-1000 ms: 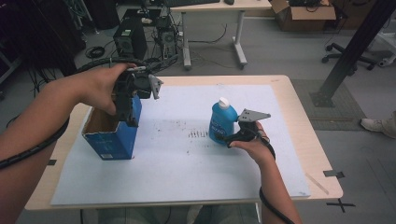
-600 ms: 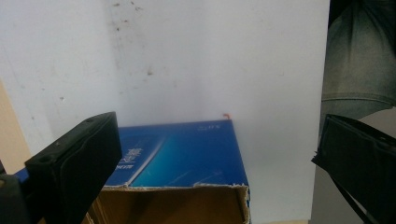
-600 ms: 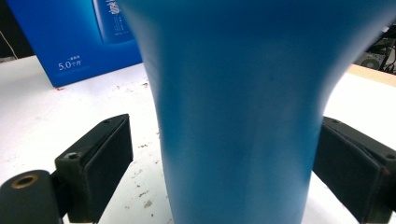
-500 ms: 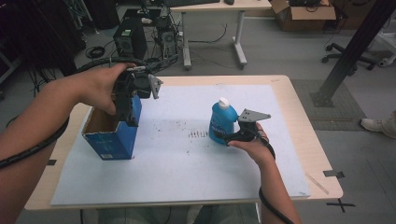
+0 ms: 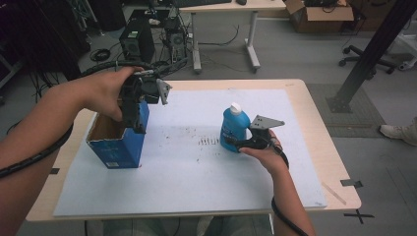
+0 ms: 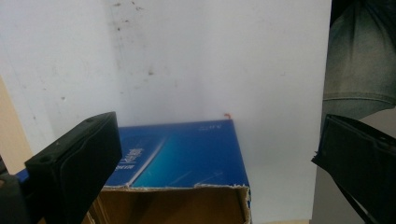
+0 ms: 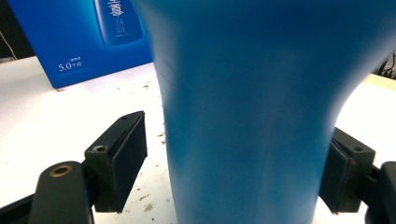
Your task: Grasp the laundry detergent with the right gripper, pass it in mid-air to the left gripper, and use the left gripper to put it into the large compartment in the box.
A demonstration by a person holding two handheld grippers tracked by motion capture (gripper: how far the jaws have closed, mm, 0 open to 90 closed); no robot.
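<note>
Blue bottle (image 5: 233, 129): stood upright on the white sheet (image 5: 196, 177), right of the middle of the surface (image 5: 314, 128); a white cap is seen on top.
Right tongs (image 5: 235, 144): set around the foot of the bottle, one jaw on each side; in the right gripper view (image 7: 233, 182) a gap is seen at the left jaw, contact at the right jaw cannot be told, so the bottle is flanked, not clamped.
Left tongs (image 5: 134, 115): held over the right rim of the box, jaws pointed down and spread wide, nothing gripped between them (image 6: 215, 163).
Blue box (image 5: 118, 142): stood at the left part of the sheet, top torn open, brown inside wall shown; what lies within cannot be told.
Open room: bottle and box are kept well apart, with bare sheet between them and in front of both.
Edges: the box is placed near the sheet's left edge; the bottle is well clear of the right edge.
Sheet: speckled with small dark crumbs (image 5: 209, 141) between box and bottle.
Room: grey floor, a second desk (image 5: 226, 7), computer cases (image 5: 135, 44) and cables are seen behind.
</note>
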